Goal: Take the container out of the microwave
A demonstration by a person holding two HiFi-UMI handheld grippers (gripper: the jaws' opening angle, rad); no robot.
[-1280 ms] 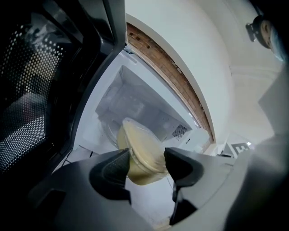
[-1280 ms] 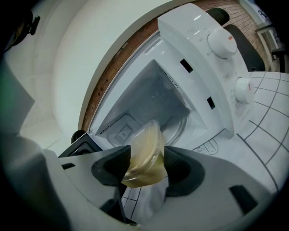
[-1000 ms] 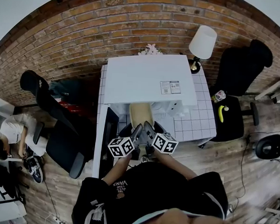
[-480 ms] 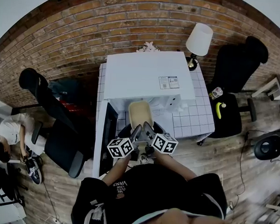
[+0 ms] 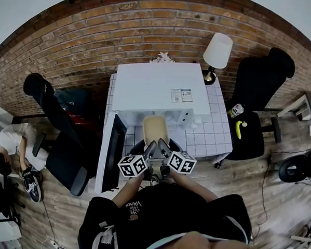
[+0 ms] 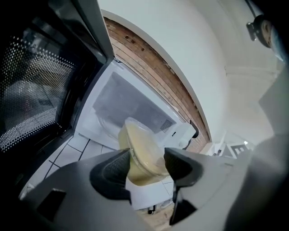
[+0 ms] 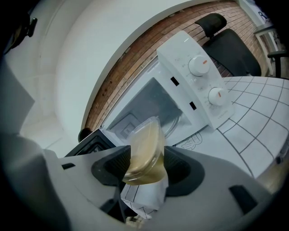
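Fingers (image 6: 113,173) of our left gripper (image 6: 146,169) and right gripper (image 7: 145,170) both clamp the container (image 5: 156,130). Compared with a second ago, it is further out of the microwave (image 5: 160,88), now above the table (image 5: 217,135); removal is nearly done.

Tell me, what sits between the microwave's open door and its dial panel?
The open cavity, and before it the container, clamped by the left gripper and right gripper; the right gripper view shows this.

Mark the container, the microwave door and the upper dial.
Clear plastic container (image 7: 143,149), right gripper view, mid-body.
Black microwave door (image 6: 32,85), left gripper view, perforated window.
White upper dial (image 7: 199,66), right gripper view, knob face.
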